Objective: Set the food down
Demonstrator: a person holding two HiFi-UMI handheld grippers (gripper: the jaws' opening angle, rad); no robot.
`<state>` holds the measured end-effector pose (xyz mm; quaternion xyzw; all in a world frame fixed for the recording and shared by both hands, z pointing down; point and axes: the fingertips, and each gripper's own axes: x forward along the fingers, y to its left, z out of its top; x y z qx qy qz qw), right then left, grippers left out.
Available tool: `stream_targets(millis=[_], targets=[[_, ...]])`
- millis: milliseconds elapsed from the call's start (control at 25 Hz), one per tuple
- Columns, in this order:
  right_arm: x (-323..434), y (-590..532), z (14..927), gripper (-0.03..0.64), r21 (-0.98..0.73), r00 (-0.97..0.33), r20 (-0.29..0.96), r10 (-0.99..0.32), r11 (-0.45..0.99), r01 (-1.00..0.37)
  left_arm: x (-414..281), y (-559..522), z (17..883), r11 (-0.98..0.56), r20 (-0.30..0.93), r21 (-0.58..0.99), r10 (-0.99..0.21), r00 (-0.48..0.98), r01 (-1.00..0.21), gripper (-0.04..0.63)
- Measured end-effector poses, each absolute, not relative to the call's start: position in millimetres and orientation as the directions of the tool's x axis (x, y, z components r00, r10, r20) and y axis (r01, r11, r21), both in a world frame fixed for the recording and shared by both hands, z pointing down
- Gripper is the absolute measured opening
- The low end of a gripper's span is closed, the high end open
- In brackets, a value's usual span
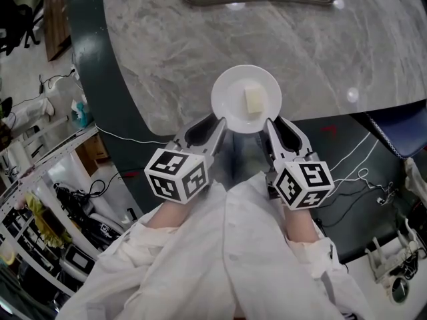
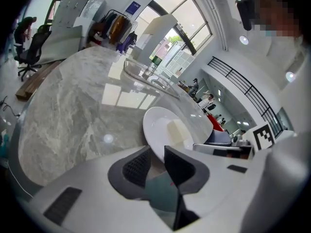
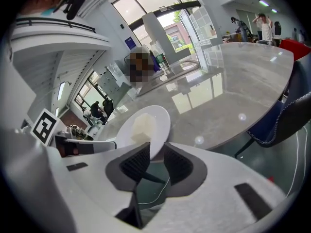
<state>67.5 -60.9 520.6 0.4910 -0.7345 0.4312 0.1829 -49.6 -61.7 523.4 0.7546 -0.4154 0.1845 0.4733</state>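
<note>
Gently: level descent, then an even release

The plate, with the food near its middle, is seen at the near edge of the surface; whether it rests there cannot be told. Its rim is gripped at 7 o'clock by the jaws of the left gripper and at 5 o'clock by those of the right gripper. Both sides should be lowered together and kept level, and the base seated well inboard before the jaws are opened.

White buttoned coat; black-white marker cubes.
</note>
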Motion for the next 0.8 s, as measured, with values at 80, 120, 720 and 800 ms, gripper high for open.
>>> stream_targets(millis=[80,120,720,800], targets=[[67.8,-61.4,519.9,0.075,-0.453,-0.450,0.688,-0.569,0.146,-0.879,-49.1,-62.1,522.8,-0.209,0.671,0.561,-0.452,0.588,-0.801,0.095],[68.0,-61.8,519.8,0.075,-0.454,-0.448,0.687,-0.572,0.144,-0.880,-49.0,-62.5,522.7,-0.210,0.670,0.562,-0.451,0.590,-0.800,0.095],[67.6,-65.2,508.5,0.044,-0.541,-0.450,0.618,-0.644,0.067,-0.839,-52.4,-64.0,519.1,-0.232,0.657,0.540,-0.483,0.578,-0.809,0.094],[67.0,-65.8,505.3,0.044,-0.540,-0.453,0.613,-0.647,0.075,-0.838,-53.1,-65.1,515.2,-0.236,0.651,0.541,-0.491,0.579,-0.807,0.094]])
